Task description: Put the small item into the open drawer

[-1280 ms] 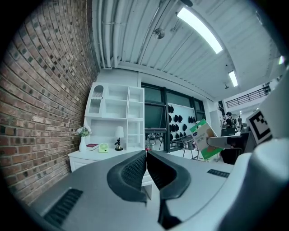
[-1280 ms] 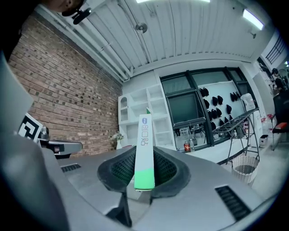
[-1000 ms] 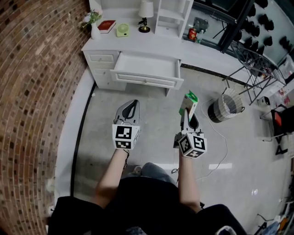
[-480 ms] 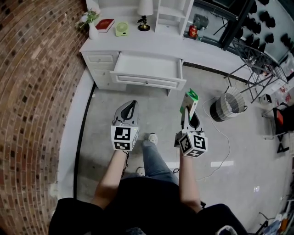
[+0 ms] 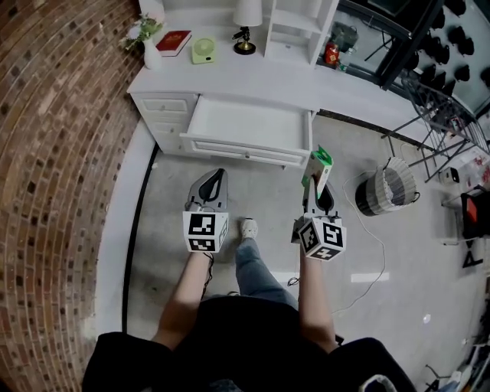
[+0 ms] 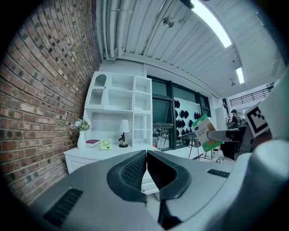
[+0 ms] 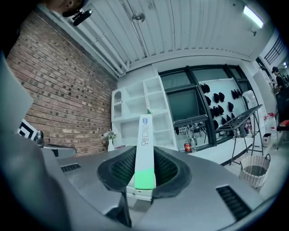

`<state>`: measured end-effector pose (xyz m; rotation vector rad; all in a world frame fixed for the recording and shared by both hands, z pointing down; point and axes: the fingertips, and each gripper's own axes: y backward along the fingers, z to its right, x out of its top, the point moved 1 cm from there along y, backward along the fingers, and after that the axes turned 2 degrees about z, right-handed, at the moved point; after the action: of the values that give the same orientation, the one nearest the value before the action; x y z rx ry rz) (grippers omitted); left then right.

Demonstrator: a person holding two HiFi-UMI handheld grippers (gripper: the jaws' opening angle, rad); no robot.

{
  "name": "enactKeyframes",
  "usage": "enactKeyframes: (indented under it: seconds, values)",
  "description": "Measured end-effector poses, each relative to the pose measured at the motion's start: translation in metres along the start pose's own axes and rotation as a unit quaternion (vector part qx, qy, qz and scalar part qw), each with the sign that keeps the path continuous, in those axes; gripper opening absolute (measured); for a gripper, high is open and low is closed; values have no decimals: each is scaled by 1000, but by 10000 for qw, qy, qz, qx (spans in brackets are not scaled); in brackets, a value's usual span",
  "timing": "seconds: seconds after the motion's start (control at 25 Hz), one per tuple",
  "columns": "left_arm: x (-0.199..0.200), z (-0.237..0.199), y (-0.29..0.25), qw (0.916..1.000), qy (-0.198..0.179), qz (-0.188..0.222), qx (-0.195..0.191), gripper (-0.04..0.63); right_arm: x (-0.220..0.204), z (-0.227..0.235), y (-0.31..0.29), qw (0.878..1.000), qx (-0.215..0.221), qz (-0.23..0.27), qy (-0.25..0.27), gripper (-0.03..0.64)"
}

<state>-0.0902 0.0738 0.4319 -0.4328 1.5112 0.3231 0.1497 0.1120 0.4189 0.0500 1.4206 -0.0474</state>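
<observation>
Landmark: the open drawer (image 5: 246,148), pulled out of the white bench (image 5: 253,76), its inside bare and white.
Small item: a slim white-and-green box (image 5: 318,164), held upright above the floor on the near side of the drawer, just off its right front corner and not inside it.
Right hand-held gripper (image 5: 315,186): clamped on the lower end of the box, one pad against each flat face; it is nearer the person than the drawer, by the drawer's right end.
Left hand-held gripper (image 5: 213,175): jaws pressed together with nothing between them; in front of the drawer's left half, apart from the drawer front.
Shoe (image 5: 248,228): on the floor on the near side of the drawer, between the two grippers.
Behind the drawer, on the bench: a vase of flowers (image 5: 148,38), a red book (image 5: 174,41), a pale green object (image 5: 203,50) and a lamp (image 5: 245,23).
Right of the drawer: a wicker basket (image 5: 387,191) on the floor.
Left of the drawer: a brick wall (image 5: 61,153).
</observation>
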Motion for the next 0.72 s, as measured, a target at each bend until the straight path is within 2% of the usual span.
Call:
enactKeyframes:
  seconds: [0.16, 0.48, 0.72]
  values:
    - [-6, -25, -60, 9999, -1, -108, 131, 23, -7, 14, -69, 9999, 122, -113, 20, 83]
    - [10, -79, -214, 9991, 19, -174, 398, 23, -13, 56, -237, 9985, 302, -452, -8, 84]
    - [2, -98, -284, 9980, 98, -368, 499, 23, -35, 75, -317, 9961, 420, -770, -75, 84]
